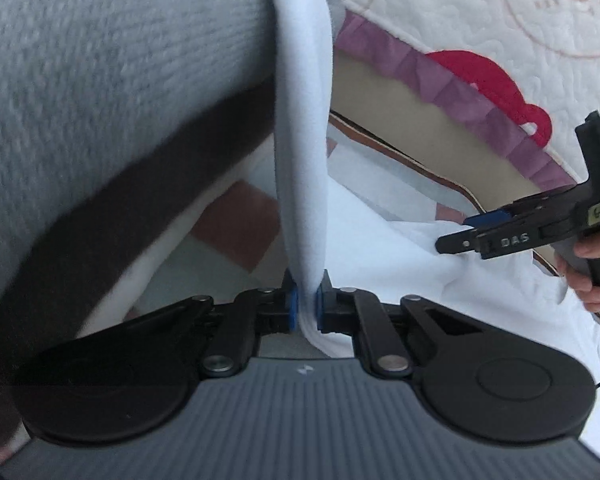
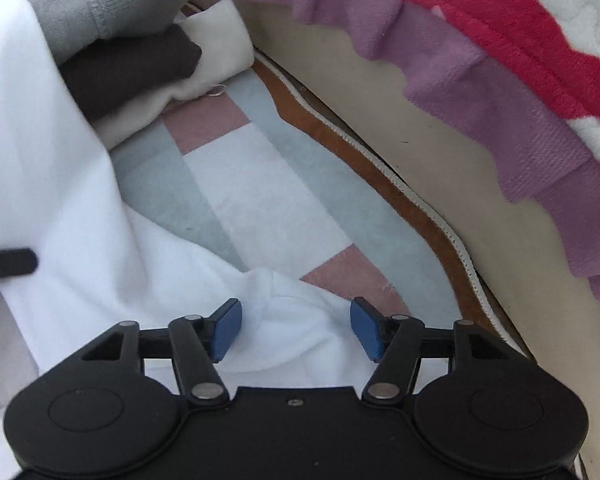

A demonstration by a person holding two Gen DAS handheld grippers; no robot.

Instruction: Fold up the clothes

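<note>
We pinch a ridge of the white garment (image 1: 303,200) tight between our left fingers (image 1: 307,308), likely to lift that edge for a fold. Our right fingers (image 2: 296,328) stand wide apart, straddling a rumpled bump of it, holding nothing. Ahead of them the checked mat (image 2: 260,200) lies bare to its brown border; far-left sits a stack of folded clothes (image 2: 132,56).

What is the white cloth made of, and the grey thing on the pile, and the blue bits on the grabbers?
The white garment looks like soft, matte fleece or brushed cotton: fuzzy surface, rounded folds. The grey garment atop the pile seems knitted: ribbed stitches and a sewn hem show. The blue pads on the right gripper look like smooth, dull rubber or plastic; which one, I cannot tell.
</note>
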